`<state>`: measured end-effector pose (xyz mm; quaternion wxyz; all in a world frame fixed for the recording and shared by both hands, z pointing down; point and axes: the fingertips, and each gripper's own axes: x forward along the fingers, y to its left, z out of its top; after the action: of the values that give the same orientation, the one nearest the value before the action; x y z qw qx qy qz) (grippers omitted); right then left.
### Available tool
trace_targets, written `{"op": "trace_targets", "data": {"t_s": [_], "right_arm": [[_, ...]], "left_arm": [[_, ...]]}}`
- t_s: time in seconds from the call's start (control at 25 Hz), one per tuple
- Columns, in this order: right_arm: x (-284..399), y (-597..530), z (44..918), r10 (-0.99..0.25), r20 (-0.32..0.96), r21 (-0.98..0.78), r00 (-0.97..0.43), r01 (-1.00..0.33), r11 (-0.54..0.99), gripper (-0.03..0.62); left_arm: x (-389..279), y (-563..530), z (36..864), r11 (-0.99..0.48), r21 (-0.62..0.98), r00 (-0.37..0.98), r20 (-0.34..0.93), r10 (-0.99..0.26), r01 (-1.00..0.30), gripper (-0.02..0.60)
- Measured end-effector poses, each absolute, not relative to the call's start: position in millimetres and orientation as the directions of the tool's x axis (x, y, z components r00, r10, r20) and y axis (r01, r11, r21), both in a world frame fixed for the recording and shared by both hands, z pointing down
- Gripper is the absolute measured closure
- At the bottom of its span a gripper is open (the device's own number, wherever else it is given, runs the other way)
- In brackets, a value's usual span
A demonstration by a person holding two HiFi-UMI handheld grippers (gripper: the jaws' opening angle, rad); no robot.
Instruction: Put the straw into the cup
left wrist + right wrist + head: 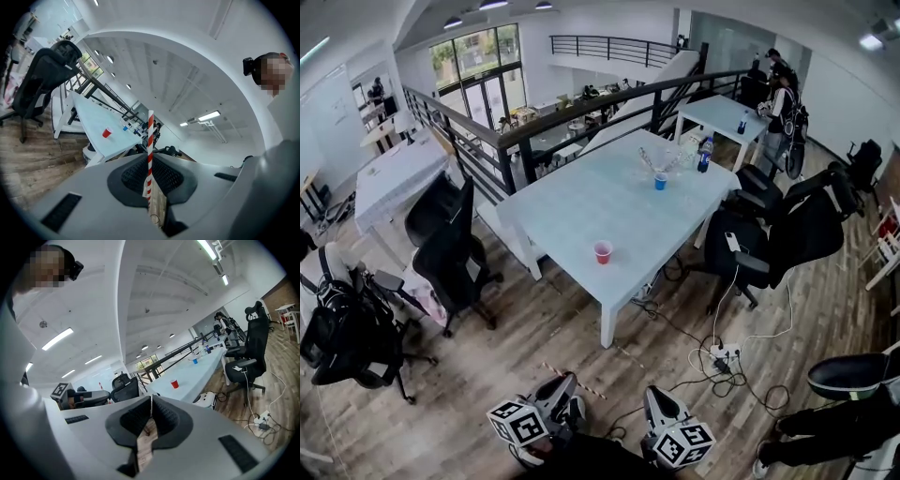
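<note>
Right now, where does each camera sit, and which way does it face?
Head view: on the person's head, looking forward and steeply down at the white table and the red cup; the left tongs and right tongs show at the bottom.
Left gripper view: on the left tongs, tilted up toward the ceiling; the jaws pinch the striped straw; the person's white top is at the right.
Right gripper view: on the right tongs, jaws shut on nothing, facing the table's side.
Shared: all three views show the red cup.

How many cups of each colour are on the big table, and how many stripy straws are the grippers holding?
Red cup: 1
Blue cup: 1
Striped straw: 1
Total: 3
</note>
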<state>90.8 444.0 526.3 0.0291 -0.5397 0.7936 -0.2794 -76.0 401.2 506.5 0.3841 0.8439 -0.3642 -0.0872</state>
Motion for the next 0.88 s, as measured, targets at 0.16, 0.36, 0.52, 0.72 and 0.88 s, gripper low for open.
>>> {"op": "trace_targets", "data": {"t_s": [0.16, 0.36, 0.52, 0.72, 0.88], "right_arm": [[77.5, 405.9, 519.9, -0.877, 0.264, -0.452, -0.4, -0.855, 0.254, 0.562], [56.7, 360.6, 519.9, -0.869, 0.292, -0.433, -0.4, -0.865, 0.253, 0.562], [40.3, 328.3, 524.9, -0.868, 0.317, -0.419, -0.383, -0.877, 0.234, 0.562], [9.4, 291.6, 527.7, -0.861, 0.342, -0.396, -0.378, -0.888, 0.233, 0.562], [-20.6, 269.8, 530.9, -0.846, 0.371, -0.368, -0.382, -0.897, 0.244, 0.562]], "left_arm": [[-91.8, 358.2, 501.8, -0.44, 0.722, 0.718, 0.113, -0.687, -0.535, 0.546], [-104.7, 311.6, 499.8, -0.453, 0.73, 0.73, 0.093, -0.677, -0.512, 0.546], [-129.5, 277.2, 510.8, -0.423, 0.758, 0.725, 0.094, -0.683, -0.497, 0.546], [-160.3, 240.7, 516.4, -0.415, 0.777, 0.724, 0.075, -0.686, -0.473, 0.546], [-189.5, 217.6, 522.6, -0.396, 0.804, 0.721, 0.056, -0.691, -0.443, 0.546]]}}
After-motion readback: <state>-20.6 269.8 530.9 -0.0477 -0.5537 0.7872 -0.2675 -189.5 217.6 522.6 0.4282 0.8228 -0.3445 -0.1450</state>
